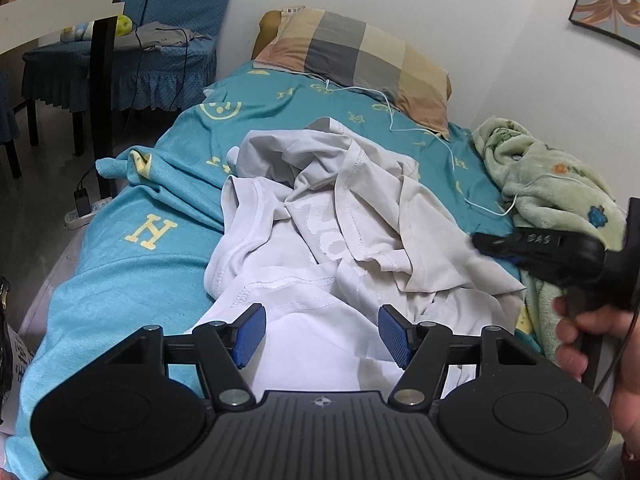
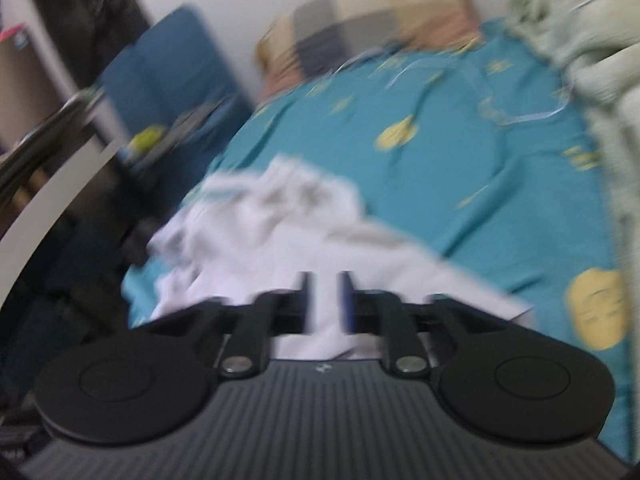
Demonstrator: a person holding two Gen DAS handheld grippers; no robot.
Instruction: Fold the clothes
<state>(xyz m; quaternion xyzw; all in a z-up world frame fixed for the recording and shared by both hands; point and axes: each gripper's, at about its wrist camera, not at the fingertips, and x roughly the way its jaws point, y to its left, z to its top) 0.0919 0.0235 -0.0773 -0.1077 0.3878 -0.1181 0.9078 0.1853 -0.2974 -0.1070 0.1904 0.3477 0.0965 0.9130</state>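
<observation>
A crumpled white garment (image 1: 320,220) lies in a heap on the teal bed sheet (image 1: 140,272). My left gripper (image 1: 320,320) hovers over its near edge, blue pads (image 1: 250,334) wide apart with only flat cloth below them. My right gripper (image 1: 478,240), held by a person's hand (image 1: 588,332), reaches in from the right and its tip meets the garment's right edge. The right wrist view is blurred: the right gripper (image 2: 324,300) shows a narrow gap between its fingers, with the white garment (image 2: 260,232) seen in that gap. Whether the pads press on the cloth is unclear.
A checked pillow (image 1: 360,56) rests at the head of the bed against the wall. A green fleece blanket (image 1: 552,184) is bunched along the right side, with a thin white cable (image 1: 440,140) trailing across the sheet. Left of the bed stand a blue-covered chair (image 1: 120,72) and a power strip (image 1: 84,208) on the floor.
</observation>
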